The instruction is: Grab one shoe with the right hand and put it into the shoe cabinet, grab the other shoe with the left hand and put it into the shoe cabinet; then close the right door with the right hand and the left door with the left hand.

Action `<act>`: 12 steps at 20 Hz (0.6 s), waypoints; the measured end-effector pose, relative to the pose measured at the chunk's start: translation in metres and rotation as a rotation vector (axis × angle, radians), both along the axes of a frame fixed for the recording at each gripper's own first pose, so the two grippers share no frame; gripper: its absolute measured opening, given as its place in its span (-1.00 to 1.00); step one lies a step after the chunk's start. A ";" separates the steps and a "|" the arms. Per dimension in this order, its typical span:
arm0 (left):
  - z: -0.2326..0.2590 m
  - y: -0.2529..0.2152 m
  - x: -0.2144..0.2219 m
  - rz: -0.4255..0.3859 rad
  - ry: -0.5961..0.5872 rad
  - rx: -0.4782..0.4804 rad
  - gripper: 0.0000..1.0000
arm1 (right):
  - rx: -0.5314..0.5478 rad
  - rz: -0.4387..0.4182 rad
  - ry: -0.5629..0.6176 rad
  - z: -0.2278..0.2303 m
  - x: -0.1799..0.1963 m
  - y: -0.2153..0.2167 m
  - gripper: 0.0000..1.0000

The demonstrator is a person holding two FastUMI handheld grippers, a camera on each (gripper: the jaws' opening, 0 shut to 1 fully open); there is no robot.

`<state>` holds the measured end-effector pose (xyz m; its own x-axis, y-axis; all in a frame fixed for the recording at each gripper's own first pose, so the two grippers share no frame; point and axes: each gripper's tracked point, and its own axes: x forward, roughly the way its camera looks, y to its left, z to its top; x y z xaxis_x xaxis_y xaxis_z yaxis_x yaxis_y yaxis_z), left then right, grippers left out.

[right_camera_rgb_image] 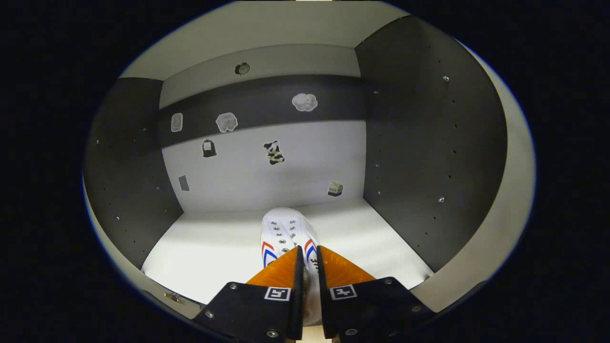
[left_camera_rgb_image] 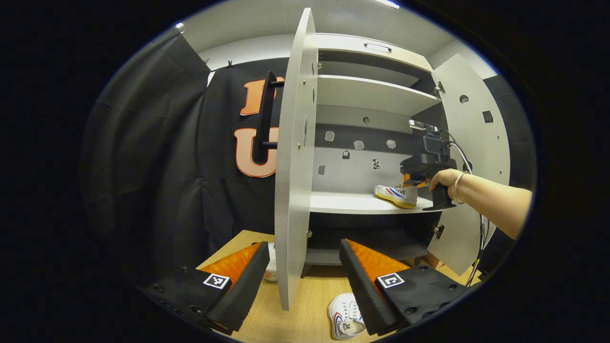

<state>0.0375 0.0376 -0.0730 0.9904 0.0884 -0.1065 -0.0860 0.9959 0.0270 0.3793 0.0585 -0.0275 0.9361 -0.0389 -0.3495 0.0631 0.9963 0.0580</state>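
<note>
Right gripper [right_camera_rgb_image: 308, 267] pinches the heel of a white canvas shoe with red-blue stripes [right_camera_rgb_image: 286, 228], resting it on the grey cabinet's shelf [right_camera_rgb_image: 214, 247] for release; left gripper [left_camera_rgb_image: 305, 281] waits spread wide above the 2nd white shoe [left_camera_rgb_image: 345, 321] on the wooden floor [left_camera_rgb_image: 305, 305].

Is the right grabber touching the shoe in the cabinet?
Touching. In the right gripper view, the right gripper has both fingers pressed against the shoe's heel.

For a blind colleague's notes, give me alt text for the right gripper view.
The right gripper pinches a white shoe with red and blue stripes, on the white shelf inside the cabinet. Small stickers dot the back wall.
</note>
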 end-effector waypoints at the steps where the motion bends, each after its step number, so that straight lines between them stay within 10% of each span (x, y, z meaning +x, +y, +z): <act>1: 0.000 0.000 0.001 0.001 0.000 0.002 0.94 | -0.001 0.009 -0.011 0.006 -0.007 0.001 -0.69; 12: -0.024 -0.020 0.002 -0.030 0.032 0.016 0.93 | -0.055 0.101 -0.188 0.032 -0.145 -0.007 0.00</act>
